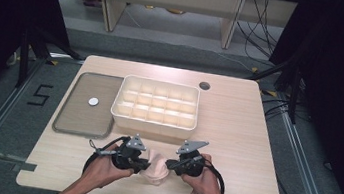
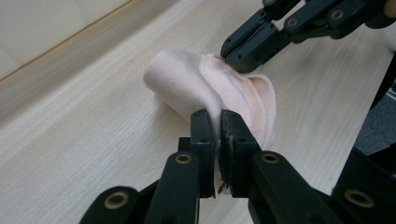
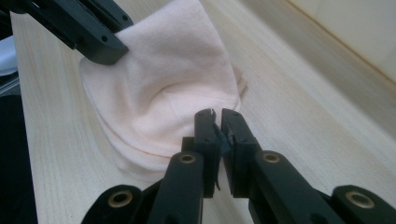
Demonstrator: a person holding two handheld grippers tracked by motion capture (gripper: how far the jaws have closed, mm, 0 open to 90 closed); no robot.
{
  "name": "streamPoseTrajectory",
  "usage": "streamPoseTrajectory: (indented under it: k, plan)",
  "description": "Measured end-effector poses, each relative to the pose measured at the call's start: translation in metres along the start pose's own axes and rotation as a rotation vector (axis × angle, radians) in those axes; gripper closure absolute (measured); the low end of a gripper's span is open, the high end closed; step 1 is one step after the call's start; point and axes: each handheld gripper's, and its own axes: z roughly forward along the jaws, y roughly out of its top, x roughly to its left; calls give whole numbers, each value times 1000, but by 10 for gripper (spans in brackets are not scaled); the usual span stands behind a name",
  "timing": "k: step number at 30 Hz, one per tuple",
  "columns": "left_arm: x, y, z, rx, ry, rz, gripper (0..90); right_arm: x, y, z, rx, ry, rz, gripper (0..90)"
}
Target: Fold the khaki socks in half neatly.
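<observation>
A pale pink cloth (image 1: pixel 155 169) lies bunched on the wooden table (image 1: pixel 235 135) near its front edge, between my two grippers. My left gripper (image 1: pixel 143 166) is shut on the cloth's near fold (image 2: pixel 187 79); in the left gripper view its jaws (image 2: pixel 218 122) pinch the fabric. From the other side, my right gripper (image 1: pixel 169 164) is shut on the cloth's edge (image 3: pixel 163 88), with its jaws (image 3: pixel 218 117) nearly touching and a thin bit of fabric between them. Each gripper view also shows the other gripper's tip against the cloth: right gripper (image 2: pixel 240 53), left gripper (image 3: pixel 100 46).
A cream divided organizer box (image 1: pixel 153 123) with several compartments stands at mid-table behind the grippers. To its left lies a flat grey tray (image 1: pixel 77 112) with a small white disc (image 1: pixel 93 101) on it. A cable hole (image 1: pixel 204 85) sits at the back right.
</observation>
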Motion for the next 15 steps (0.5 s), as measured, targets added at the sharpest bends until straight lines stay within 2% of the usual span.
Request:
streamPoseTrajectory:
  k: [1,3,4,5,8,9,10,12,13,14,15]
  plan:
    - [-2,0,1,-3,4,-3,835,0,-1,2,6,-6,-5,857]
    - [-4,2,2,-5,1,16,835,1,0,4,10,0,2,858]
    - [-6,2,3,0,4,11,834,-1,0,5,3,-2,-20,858]
    - [-8,3,4,-6,-1,29,834,0,0,5,6,-5,-6,858]
    - [-15,6,9,2,-5,37,833,1,-1,6,-9,-1,13,858]
    - [-14,8,9,29,-12,70,832,2,-1,6,-5,5,29,858]
    - [-18,8,13,1,-12,41,832,2,-1,6,-6,7,28,859]
    - [-20,10,16,-2,-14,47,831,1,-1,5,9,7,27,858]
    - [-20,11,17,10,-18,60,831,-1,-1,5,8,0,10,858]
    - [-18,12,16,45,-23,107,831,-1,-1,5,3,-2,13,858]
    - [-20,12,19,43,-24,97,831,-1,-1,5,3,0,14,858]
